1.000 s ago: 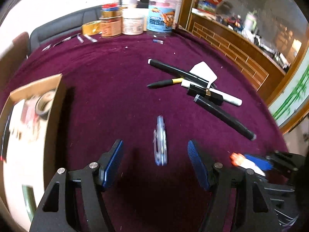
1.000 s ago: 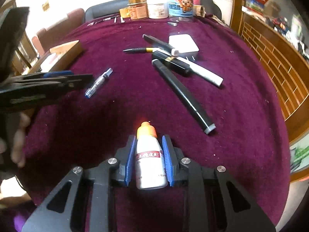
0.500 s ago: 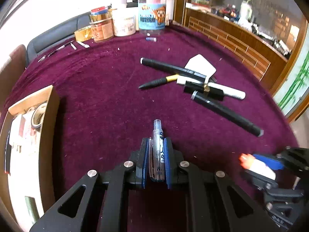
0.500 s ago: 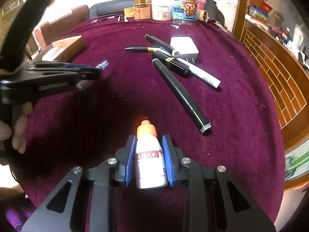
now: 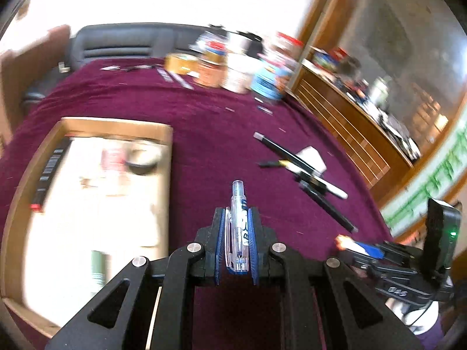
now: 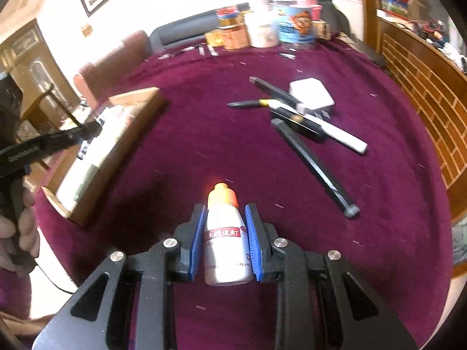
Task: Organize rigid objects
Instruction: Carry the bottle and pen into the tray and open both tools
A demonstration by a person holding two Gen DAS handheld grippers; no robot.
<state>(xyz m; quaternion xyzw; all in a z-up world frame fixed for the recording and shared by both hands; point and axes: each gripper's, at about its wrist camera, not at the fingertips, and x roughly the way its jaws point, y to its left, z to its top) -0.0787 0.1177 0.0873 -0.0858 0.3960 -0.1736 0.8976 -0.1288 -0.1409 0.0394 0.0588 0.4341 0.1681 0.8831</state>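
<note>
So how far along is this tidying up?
Partway. The cardboard box already holds a few things. In hand: the left gripper clamps a clear pen, the right gripper a small white bottle. Left: the markers and white block on the cloth.

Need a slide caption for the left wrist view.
Left gripper clamps a clear pen beside the open cardboard box.

Motion blur smears the jars (image 5: 242,70) at the far edge of the tabletop (image 5: 204,134), so their labels cannot be read. What lies in the cardboard box (image 5: 163,157) is washed out and smeared. The bottle's (image 6: 226,239) small print is too fine to read.
</note>
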